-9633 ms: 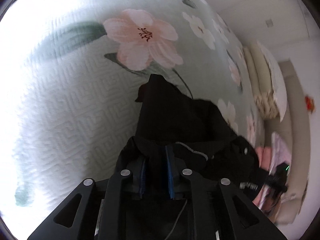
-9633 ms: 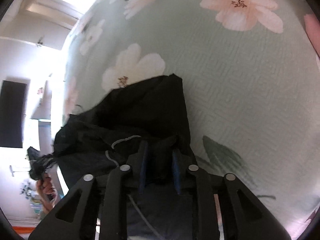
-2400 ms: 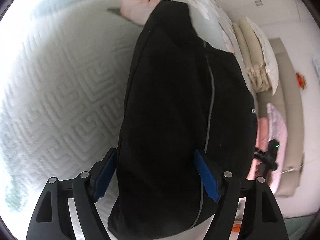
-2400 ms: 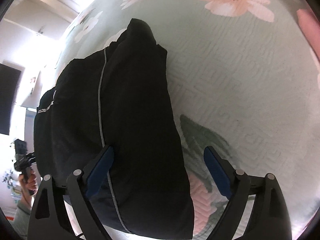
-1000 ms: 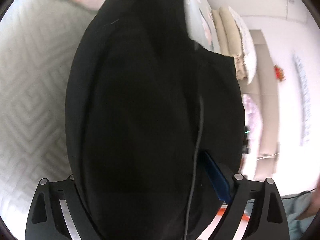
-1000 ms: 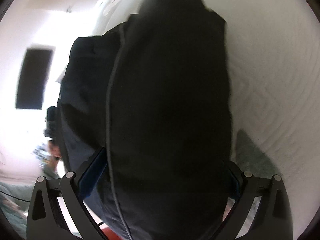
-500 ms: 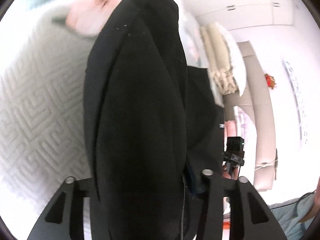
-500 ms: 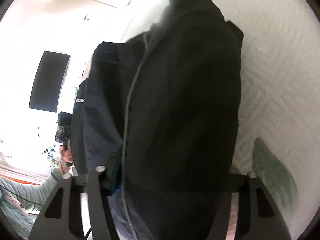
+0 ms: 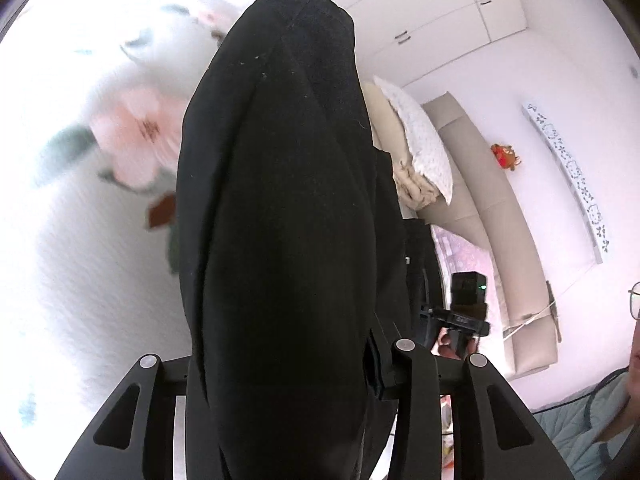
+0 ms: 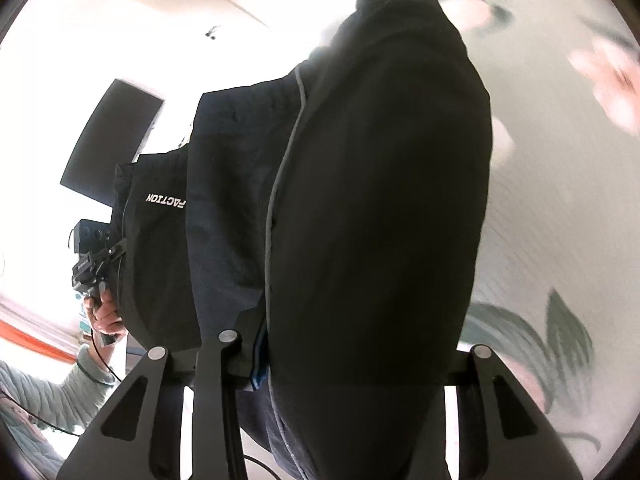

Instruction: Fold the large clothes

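A folded black jacket (image 9: 280, 220) fills the middle of the left wrist view, held up off the bed. My left gripper (image 9: 280, 368) is shut on its thick folded edge, which hides the left finger. In the right wrist view the same jacket (image 10: 376, 200) shows a grey piping line and white lettering. My right gripper (image 10: 344, 356) is shut on the other end of the bundle, with cloth covering the right finger. Each gripper shows in the other's view, held in a hand: the right one (image 9: 464, 312), the left one (image 10: 92, 256).
The bed's pale green quilt with pink flowers (image 9: 80, 208) lies behind the jacket (image 10: 560, 220). Pillows and folded bedding (image 9: 416, 160) lean on a beige headboard (image 9: 500, 220). White wardrobes (image 9: 440, 20), a dark screen (image 10: 108, 140) and the person's face (image 9: 628, 340) are in view.
Both grippers closed from wide open around the folded jacket and lifted it off the quilt. The views have tilted up, showing more of the room.
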`<state>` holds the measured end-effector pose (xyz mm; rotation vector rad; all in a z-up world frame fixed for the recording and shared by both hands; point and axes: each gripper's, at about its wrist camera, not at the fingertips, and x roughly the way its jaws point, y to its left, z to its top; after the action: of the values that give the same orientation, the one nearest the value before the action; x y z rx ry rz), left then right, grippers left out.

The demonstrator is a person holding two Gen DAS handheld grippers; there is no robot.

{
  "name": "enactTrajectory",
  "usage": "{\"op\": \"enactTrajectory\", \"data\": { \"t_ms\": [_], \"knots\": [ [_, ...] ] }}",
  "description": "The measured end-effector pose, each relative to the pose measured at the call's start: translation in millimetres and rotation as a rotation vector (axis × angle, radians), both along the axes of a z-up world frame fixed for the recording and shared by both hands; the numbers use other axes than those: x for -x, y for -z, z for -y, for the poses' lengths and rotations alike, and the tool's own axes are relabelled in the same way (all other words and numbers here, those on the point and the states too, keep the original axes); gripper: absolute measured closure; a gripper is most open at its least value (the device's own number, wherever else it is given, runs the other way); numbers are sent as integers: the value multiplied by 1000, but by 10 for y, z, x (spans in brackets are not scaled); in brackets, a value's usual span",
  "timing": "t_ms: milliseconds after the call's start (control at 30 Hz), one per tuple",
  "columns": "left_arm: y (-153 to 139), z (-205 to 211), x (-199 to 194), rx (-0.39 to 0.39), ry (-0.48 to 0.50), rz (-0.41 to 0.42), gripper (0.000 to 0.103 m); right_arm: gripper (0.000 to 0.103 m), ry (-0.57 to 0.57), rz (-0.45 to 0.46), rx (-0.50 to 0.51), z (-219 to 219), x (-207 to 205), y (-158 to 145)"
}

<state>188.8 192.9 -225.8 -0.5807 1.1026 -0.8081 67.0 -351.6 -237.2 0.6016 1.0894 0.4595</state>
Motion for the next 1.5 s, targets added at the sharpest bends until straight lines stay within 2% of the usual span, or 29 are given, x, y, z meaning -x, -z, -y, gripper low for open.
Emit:
{"op": "enactTrajectory", "data": {
  "t_ms": [100, 267, 367, 500, 633, 733, 833, 900, 933, 967, 1000, 1067, 1100, 1167, 1233, 1267, 1333, 1400, 1433, 1500],
  "knots": [
    [-241, -286, -111, -19, -40, 36, 60, 59, -33, 50, 22, -391, -189, -287],
    [-464, -1084, -355, -71, -70, 68, 60, 59, -62, 74, 22, -1073, -545, -370],
    [-467, -1580, -568, -88, -87, 67, 60, 59, -70, 71, 23, -1532, -675, -336],
    [-302, -2189, -892, -110, -91, 47, 60, 59, -62, 44, 18, -2301, -892, -184],
    [170, -2725, -1233, -95, -103, -13, 60, 59, -48, -1, 36, -2875, -1223, 93],
    [690, -3058, -1500, -95, -114, -86, 60, 59, -41, -62, 40, -3245, -1455, 341],
    [1214, -3264, -1634, -93, -127, -151, 58, 58, -33, -124, 84, -3451, -1614, 717],
    [1632, -3509, -1666, -15, -166, -231, 56, 57, 1, -130, 100, -3397, -1626, 861],
    [1807, -3598, -1661, 14, -183, -263, 54, 56, 22, -140, 84, -3316, -1617, 924],
    [2030, -3709, -1639, 52, -204, -306, 49, 53, 50, -170, 24, -3173, -1589, 1049],
    [2155, -3725, -1616, 92, -209, -329, 42, 51, 61, -188, -10, -3106, -1567, 1117],
    [2330, -3783, -1571, 171, -209, -365, 38, 44, 78, -216, -36, -3002, -1539, 1220],
    [2324, -3782, -1559, 177, -199, -362, 37, 43, 80, -222, -28, -2980, -1543, 1223],
    [2251, -3791, -1552, 127, -165, -363, 33, 41, 84, -248, -25, -2887, -1505, 1236],
    [2181, -3896, -1533, 84, -148, -372, 32, 39, 103, -262, -20, -2868, -1691, 1157],
    [2090, -3971, -1511, 20, -157, -366, 31, 33, 114, -271, 0, -2849, -1803, 1173],
    [1915, -4056, -1467, -44, -168, -354, 31, 29, 126, -284, 40, -2586, -1799, 1098],
    [1607, -4098, -1400, -162, -200, -307, 34, 29, 151, -291, 148, -2462, -1767, 949],
    [1392, -4066, -1348, -214, -203, -254, 34, 29, 168, -282, 206, -2657, -1759, 886],
    [1081, -3992, -1258, -267, -207, -184, 34, 29, 230, -233, 339, -2723, -1706, 580]
  ]
}}
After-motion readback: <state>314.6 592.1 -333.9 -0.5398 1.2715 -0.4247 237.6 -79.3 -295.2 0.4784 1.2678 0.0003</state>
